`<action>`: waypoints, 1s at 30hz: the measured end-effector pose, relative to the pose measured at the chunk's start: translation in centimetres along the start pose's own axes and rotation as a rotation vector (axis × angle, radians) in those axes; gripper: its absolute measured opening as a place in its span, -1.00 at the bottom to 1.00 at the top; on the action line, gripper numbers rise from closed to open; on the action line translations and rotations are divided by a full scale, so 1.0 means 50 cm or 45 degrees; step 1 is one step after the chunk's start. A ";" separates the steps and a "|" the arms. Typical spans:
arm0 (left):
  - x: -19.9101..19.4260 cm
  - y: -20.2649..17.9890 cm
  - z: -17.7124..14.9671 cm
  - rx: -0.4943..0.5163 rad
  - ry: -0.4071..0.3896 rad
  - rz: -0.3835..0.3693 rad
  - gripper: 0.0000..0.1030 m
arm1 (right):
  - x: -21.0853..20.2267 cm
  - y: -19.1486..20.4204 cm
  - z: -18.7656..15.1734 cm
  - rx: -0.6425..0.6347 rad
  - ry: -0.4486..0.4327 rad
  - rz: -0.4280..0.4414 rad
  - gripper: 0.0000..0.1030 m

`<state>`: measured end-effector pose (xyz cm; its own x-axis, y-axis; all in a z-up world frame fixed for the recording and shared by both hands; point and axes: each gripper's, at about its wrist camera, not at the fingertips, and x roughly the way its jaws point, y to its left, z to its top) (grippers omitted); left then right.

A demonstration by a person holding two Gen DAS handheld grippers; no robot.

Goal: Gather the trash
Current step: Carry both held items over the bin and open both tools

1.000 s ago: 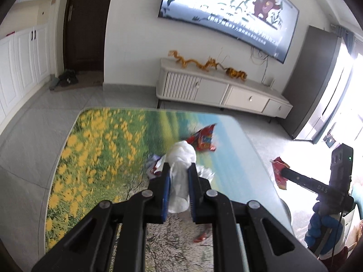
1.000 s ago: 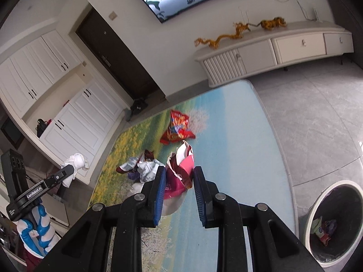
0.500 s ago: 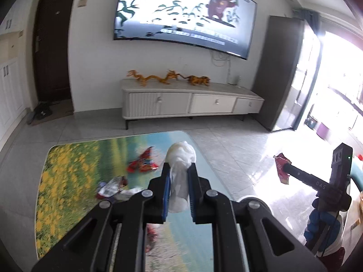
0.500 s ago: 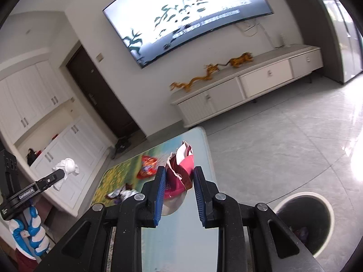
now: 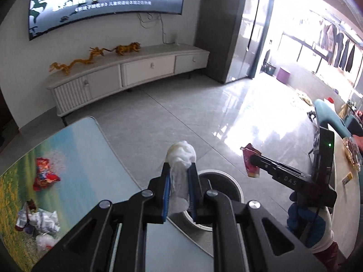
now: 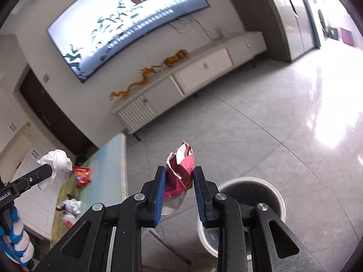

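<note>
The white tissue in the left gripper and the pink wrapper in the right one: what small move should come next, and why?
Probably carry both a little further until they hang over the opening of the trash bin, then open the jaws. The left gripper is shut on the white tissue, the right gripper on the pink wrapper, and the bin already lies just beyond the fingers in both views.

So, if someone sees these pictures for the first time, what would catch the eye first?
Probably the two pieces of trash held up in the jaws: a crumpled white tissue in the left gripper and a torn pink wrapper in the right gripper. Just below them on the grey floor stands the round bin. Behind, a large television fills the wall.
</note>
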<state>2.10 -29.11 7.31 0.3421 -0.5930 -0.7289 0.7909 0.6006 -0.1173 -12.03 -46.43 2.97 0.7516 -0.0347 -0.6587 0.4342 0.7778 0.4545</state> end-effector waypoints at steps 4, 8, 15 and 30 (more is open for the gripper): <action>0.120 -0.063 0.004 0.065 0.116 -0.073 -0.74 | 0.040 -0.069 -0.025 0.086 0.074 -0.077 -0.54; 0.235 -0.107 -0.001 0.108 0.231 -0.119 -0.73 | 0.084 -0.129 -0.052 0.158 0.156 -0.143 -0.52; 0.372 -0.140 -0.022 0.174 0.386 -0.147 -0.72 | 0.129 -0.193 -0.083 0.238 0.252 -0.220 -0.48; 0.453 -0.169 -0.020 0.124 0.457 -0.199 -0.14 | 0.125 -0.234 -0.082 0.304 0.247 -0.283 -0.15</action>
<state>2.69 -47.09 -8.88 0.0290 -0.4378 -0.8986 0.8697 0.4542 -0.1933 -14.46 -53.15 -8.92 0.5281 -0.0487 -0.8478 0.6966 0.5958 0.3997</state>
